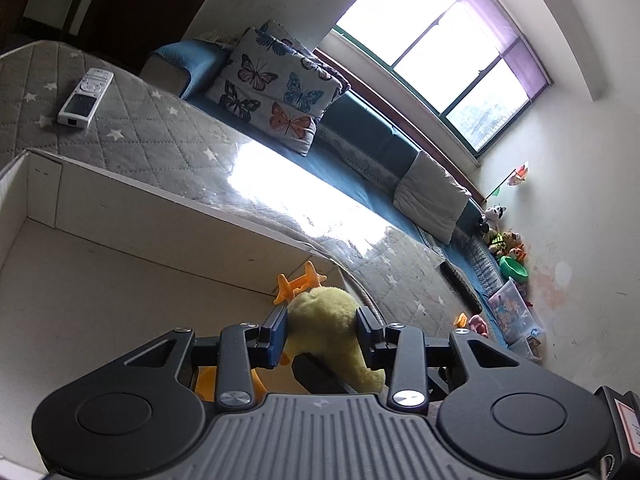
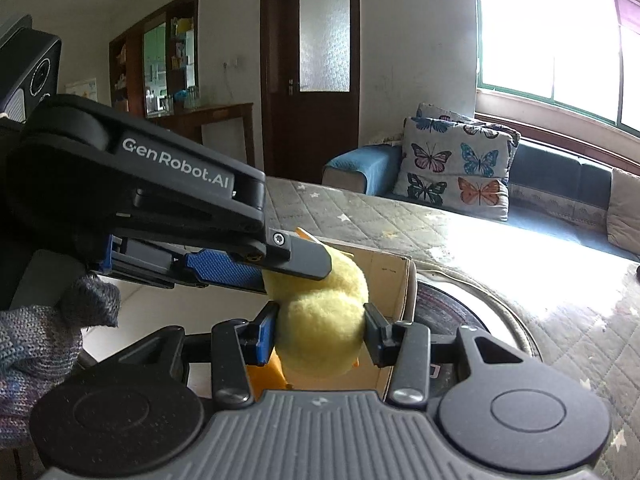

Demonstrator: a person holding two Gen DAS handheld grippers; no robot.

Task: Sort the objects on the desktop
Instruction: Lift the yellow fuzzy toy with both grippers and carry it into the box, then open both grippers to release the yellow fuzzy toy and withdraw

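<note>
A remote [image 1: 85,97] is lying on the star-quilted table [image 1: 160,136] at far left, beyond the white box [image 1: 120,220]. Both grippers are clamping one yellow plush duck [image 1: 332,332]: the left gripper [image 1: 322,330] is pressing its pads into the duck's body, with the duck's orange feet [image 1: 299,282] sticking out over the box floor, and the right gripper [image 2: 320,338] is squeezing another part of the plush just inside the box's end wall. A gloved hand [image 2: 44,332] is showing at the left of the right view. A butterfly pillow [image 2: 456,164] is sitting on the sofa [image 2: 560,184] further right.
</note>
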